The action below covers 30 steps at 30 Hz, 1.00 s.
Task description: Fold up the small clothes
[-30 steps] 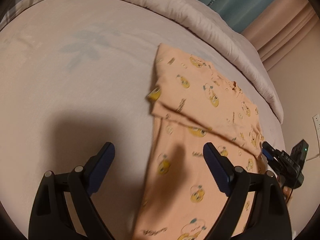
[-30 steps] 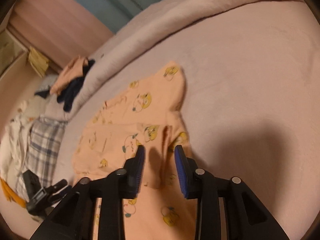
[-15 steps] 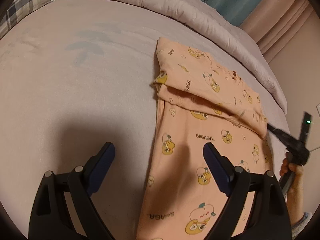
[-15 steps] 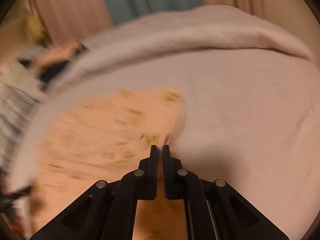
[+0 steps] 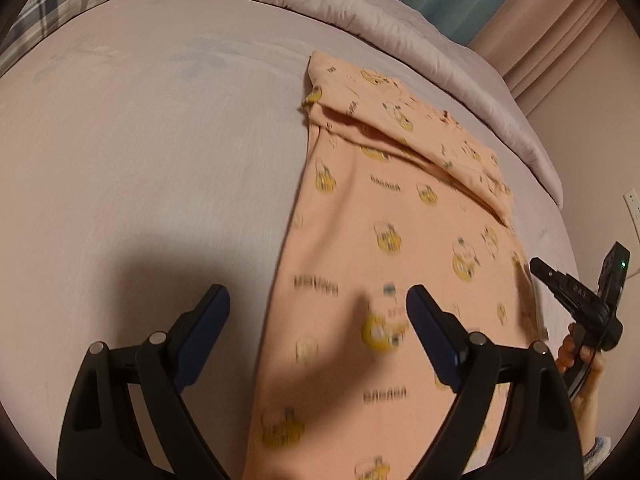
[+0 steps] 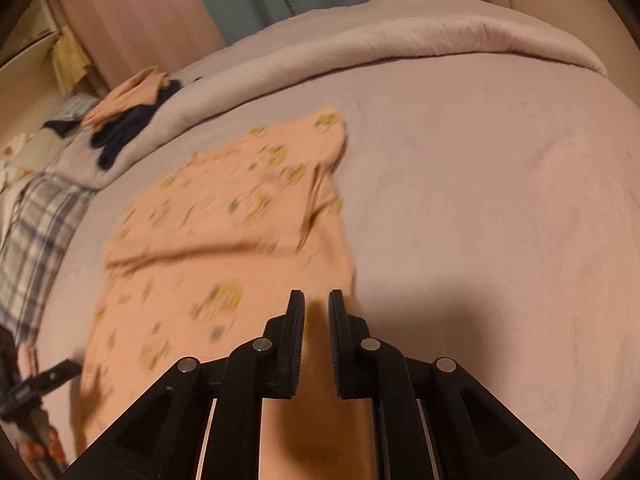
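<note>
Soft peach printed garment (image 5: 384, 248) flat; left gripper (image 5: 318, 312) fingers wide, right gripper (image 6: 317, 312) parting, both empty.

Both tools are matte black, with angular linked arms pinned by round silver rivets. The left gripper (image 5: 318, 306) carries dark blue pads; the right gripper (image 6: 316, 312) has ribbed ones.

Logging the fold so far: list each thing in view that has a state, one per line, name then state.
peach garment: flat on the bed, top part folded down over the body.
left gripper: open wide, above the garment's edge, holding nothing.
right gripper: jaws slightly apart after just opening a little, nothing seen pressed between them.
duvet: rolled back along the far edge of the bed.
dark clothes: piled unfolded on the duvet.
</note>
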Each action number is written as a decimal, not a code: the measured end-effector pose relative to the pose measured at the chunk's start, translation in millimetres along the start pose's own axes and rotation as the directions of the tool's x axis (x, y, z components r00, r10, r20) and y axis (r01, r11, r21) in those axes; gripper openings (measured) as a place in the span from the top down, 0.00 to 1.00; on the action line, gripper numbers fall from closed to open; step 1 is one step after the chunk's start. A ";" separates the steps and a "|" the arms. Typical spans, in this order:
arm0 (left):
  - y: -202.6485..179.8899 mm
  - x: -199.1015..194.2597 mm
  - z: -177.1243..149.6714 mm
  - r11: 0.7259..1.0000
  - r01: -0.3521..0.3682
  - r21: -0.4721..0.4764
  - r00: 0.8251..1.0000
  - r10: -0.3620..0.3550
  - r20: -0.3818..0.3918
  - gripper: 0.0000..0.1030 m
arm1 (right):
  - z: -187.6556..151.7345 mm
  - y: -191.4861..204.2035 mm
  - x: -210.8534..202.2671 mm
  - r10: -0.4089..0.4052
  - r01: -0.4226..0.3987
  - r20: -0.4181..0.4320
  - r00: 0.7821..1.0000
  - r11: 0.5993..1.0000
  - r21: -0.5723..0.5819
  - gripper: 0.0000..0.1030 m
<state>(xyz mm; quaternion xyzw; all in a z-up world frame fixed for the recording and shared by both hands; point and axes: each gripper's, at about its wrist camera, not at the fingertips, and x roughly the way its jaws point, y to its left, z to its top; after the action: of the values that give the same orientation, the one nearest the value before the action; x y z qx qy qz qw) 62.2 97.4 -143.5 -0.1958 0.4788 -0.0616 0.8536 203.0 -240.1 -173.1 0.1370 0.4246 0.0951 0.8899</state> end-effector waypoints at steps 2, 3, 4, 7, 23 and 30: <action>-2.5 -4.7 -5.8 1.000 0.001 0.004 1.000 -0.001 0.000 0.13 | -11.2 4.6 -10.3 0.036 -0.036 -0.004 0.999 0.999 -0.002 0.62; -3.1 -8.1 -9.3 1.000 0.007 0.006 1.000 -0.007 0.002 0.13 | -11.9 6.3 -12.5 0.045 -0.045 -0.005 0.999 0.999 -0.002 0.59; -3.2 -12.2 -13.0 1.000 0.011 0.006 1.000 -0.012 0.005 0.13 | -16.6 7.4 -17.1 0.058 -0.058 -0.010 0.998 0.998 -0.002 0.58; -5.5 -20.3 -20.7 1.000 0.023 0.002 1.000 -0.023 0.015 0.13 | -24.2 7.5 -23.7 0.073 -0.073 -0.025 0.997 0.997 -0.004 0.56; -15.4 -43.5 -45.8 0.999 0.039 0.013 0.998 -0.039 0.042 0.13 | -48.9 9.4 -47.8 0.104 -0.103 -0.015 0.994 0.993 0.051 0.54; -15.1 -49.9 -49.6 0.999 0.051 0.008 0.997 -0.051 0.050 0.13 | -54.1 15.8 -54.2 0.112 -0.111 -0.010 0.994 0.993 0.041 0.54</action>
<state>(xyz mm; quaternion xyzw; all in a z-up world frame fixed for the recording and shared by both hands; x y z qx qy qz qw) -4.9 84.5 -121.0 -0.2064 0.4520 -0.0800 0.8641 126.2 -231.8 -161.0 0.1779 0.4236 0.1369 0.8776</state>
